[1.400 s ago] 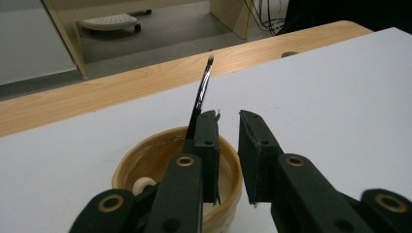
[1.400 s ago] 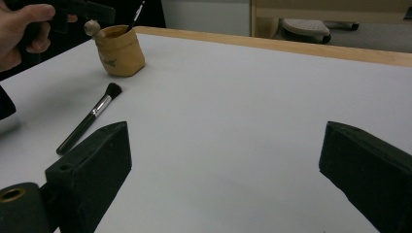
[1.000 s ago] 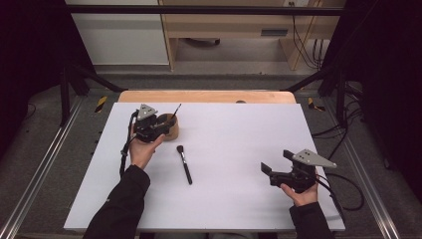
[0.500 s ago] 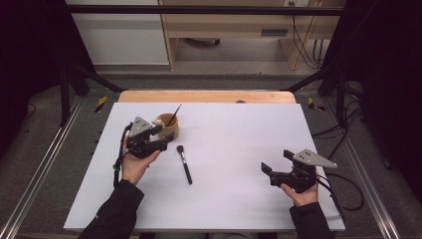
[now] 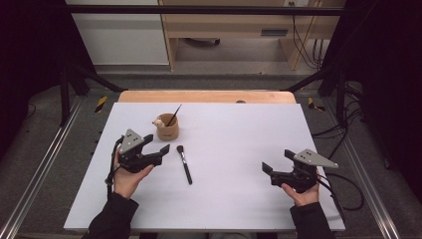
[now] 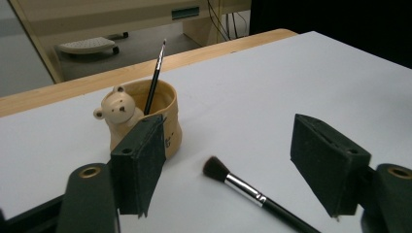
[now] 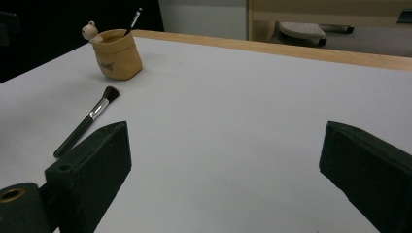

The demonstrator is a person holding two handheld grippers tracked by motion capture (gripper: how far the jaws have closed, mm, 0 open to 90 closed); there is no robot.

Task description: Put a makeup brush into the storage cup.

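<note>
A white sheet [image 5: 234, 164] is laid over a wooden table [image 5: 204, 96]. Beyond the table edge, a wooden cabinet [image 5: 234, 25] is seen on the grey floor [image 5: 45, 149], with black cables [image 5: 298, 40] hung beside it.

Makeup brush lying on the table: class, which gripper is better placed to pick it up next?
Left. The left gripper sits open beside the makeup brush; the right gripper is far across the table.

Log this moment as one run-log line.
left claw: open, empty | right claw: open, empty | makeup brush: flat on table | bear cup: holds thin brush
</note>
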